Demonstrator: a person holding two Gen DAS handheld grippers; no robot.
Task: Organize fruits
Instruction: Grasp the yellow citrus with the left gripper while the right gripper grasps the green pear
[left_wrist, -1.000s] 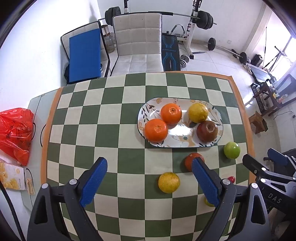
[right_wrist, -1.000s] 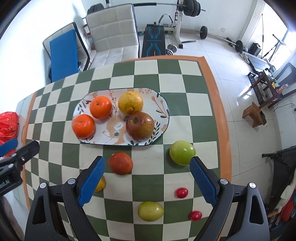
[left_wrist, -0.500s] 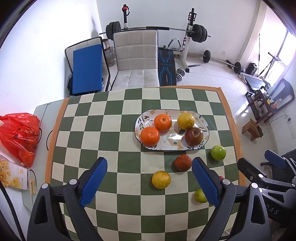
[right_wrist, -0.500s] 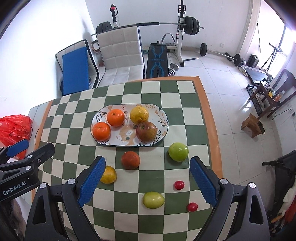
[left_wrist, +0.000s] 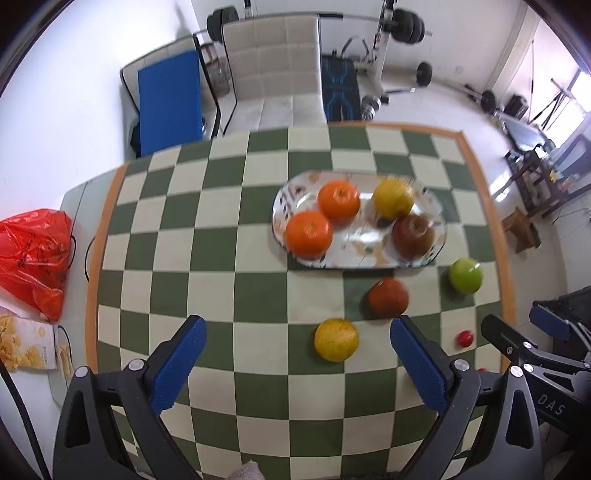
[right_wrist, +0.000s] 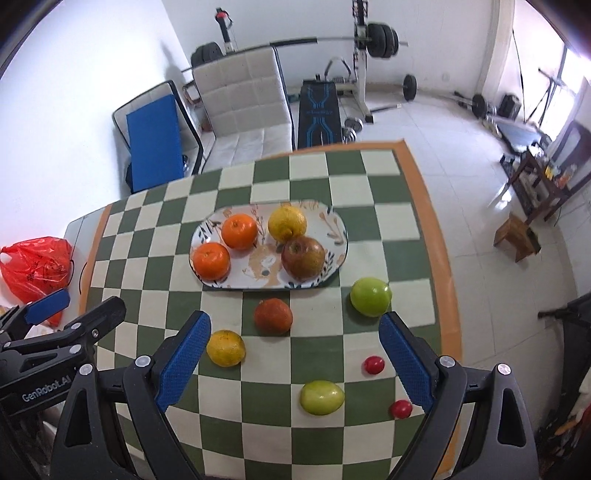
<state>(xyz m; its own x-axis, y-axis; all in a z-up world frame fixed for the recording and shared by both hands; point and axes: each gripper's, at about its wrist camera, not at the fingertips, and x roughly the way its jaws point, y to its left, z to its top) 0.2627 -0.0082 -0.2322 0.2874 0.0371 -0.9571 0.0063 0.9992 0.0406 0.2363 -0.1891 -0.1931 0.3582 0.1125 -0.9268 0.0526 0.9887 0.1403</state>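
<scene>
An oval patterned plate (right_wrist: 334, 254) holds two oranges (right_wrist: 239, 232), a yellow citrus (right_wrist: 287, 223) and a red-brown apple (right_wrist: 303, 257). Loose on the checked cloth lie a dark red-orange fruit (right_wrist: 273, 314), a yellow citrus (right_wrist: 225, 348), a green apple (right_wrist: 370, 296), a yellow-green fruit (right_wrist: 322, 397) and two small red tomatoes (right_wrist: 373, 364). My right gripper (right_wrist: 294, 321) hangs open above these, holding nothing. My left gripper (left_wrist: 295, 328) is high over the cloth, jaws opening and empty, with the yellow citrus (left_wrist: 336, 339) on the table below them.
The table (right_wrist: 441, 258) ends in an orange border at the right, with floor beyond. A red plastic bag (left_wrist: 35, 258) and a snack box (left_wrist: 26, 343) sit off the left edge. A white chair (right_wrist: 243, 107) and gym gear stand behind.
The left gripper's jaws have spread wider and its view has dropped back closer to the table. The right gripper has risen and drawn back, showing more of the table. No fruit has moved.
</scene>
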